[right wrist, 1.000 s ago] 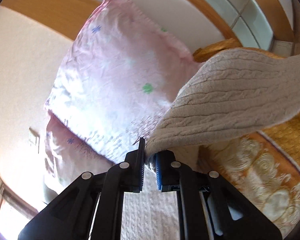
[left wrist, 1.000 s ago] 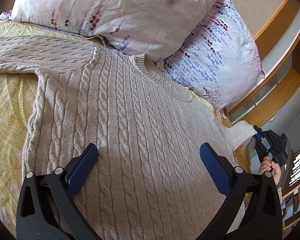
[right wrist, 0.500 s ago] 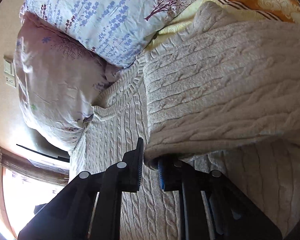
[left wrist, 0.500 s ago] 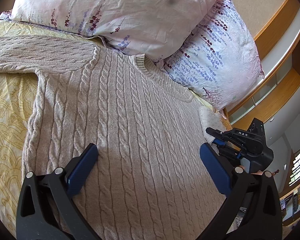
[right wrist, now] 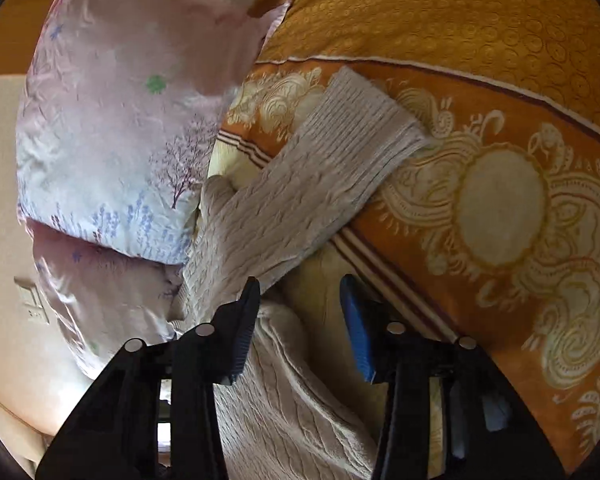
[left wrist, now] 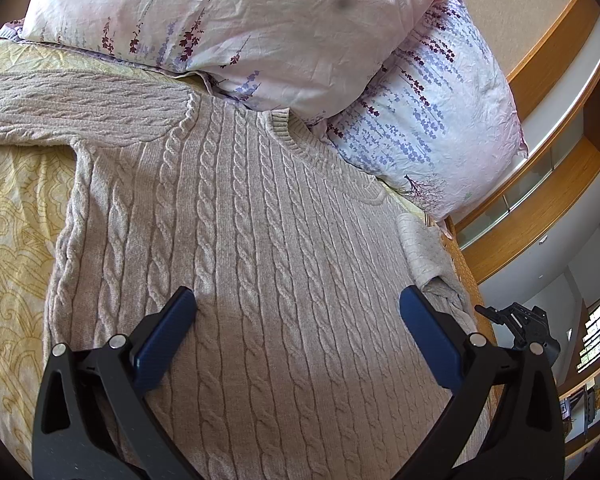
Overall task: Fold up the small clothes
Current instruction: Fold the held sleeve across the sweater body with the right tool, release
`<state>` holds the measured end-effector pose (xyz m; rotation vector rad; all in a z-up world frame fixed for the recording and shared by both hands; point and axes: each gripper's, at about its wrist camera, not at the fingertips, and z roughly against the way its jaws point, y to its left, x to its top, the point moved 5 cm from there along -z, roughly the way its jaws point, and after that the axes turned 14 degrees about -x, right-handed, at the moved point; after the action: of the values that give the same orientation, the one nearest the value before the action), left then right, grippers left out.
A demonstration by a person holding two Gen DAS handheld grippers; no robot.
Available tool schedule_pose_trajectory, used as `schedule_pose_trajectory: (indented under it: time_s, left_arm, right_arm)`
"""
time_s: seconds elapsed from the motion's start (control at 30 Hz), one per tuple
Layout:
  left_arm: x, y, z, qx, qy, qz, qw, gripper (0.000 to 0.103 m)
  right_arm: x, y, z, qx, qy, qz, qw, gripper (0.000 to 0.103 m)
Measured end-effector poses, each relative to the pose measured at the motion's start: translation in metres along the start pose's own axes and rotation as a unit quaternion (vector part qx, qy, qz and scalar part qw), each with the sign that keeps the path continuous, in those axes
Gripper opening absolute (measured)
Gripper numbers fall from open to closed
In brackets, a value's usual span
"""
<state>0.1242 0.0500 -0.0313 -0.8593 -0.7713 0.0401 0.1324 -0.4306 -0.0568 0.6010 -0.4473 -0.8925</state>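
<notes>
The right gripper (right wrist: 298, 320) has just let go of the sleeve (right wrist: 300, 200): half a second ago its jaws were clenched on the knit, and now they stand apart with nothing between them. The sleeve, which was being carried across the body of the sweater (left wrist: 260, 260), no longer lies over it. It rests stretched out to the right on the orange bedspread (right wrist: 500, 220), cuff far from the body and close to the pillows (left wrist: 260, 40). From the left camera only a bunched bit of that sleeve shows at the sweater's right edge.

The left gripper (left wrist: 298, 324) has not moved; it hangs spread wide above the lower middle of the sweater, gripping nothing.

The sweater lies flat, front up, collar toward the pillows, its other sleeve reaching out to the left. As I judge it, the sleeve fold has not taken, so the folding is barely begun and the right sleeve needs taking up again.
</notes>
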Motion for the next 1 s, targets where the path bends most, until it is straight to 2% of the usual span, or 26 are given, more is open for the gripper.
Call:
schedule_pose_trajectory:
  time_s: [0.23,0.33,0.37,0.47,0.6,0.73,0.9,1.0]
  left_arm:
    - [0.0,0.001,0.0,0.0,0.0,0.0,1.0,0.101]
    - [0.0,0.001,0.0,0.0,0.0,0.0,1.0,0.101]
    - [0.0,0.001,0.0,0.0,0.0,0.0,1.0,0.101]
    - [-0.001,0.001,-0.001,-0.001,0.0,0.0,1.0,0.101]
    - [-0.001,0.0,0.0,-0.004,-0.002,0.002,1.0,0.101]
    - [-0.002,0.0,0.001,-0.007,-0.005,0.003,1.0,0.101]
    - [-0.003,0.0,0.002,-0.008,-0.007,0.005,0.9999,0.101]
    - [-0.003,0.0,0.001,-0.009,-0.007,0.005,0.9999,0.101]
  right_arm:
    - [0.034,-0.016,0.008,-0.035,-0.072,-0.054,0.995,0.033]
    - [0.044,-0.021,0.008,-0.049,-0.095,-0.06,0.992,0.022]
    - [0.046,-0.021,0.006,-0.059,-0.1,-0.055,0.992,0.014]
    - [0.05,-0.017,0.005,-0.056,-0.107,-0.044,0.992,0.011]
    - [0.046,0.019,0.022,0.014,-0.125,-0.008,0.992,0.011]
    - [0.026,0.086,0.033,0.112,-0.106,0.059,0.986,0.011]
    - [-0.028,0.174,0.022,0.216,-0.046,0.155,0.963,0.011]
    - [-0.07,0.211,-0.013,0.234,0.01,0.203,0.951,0.011]
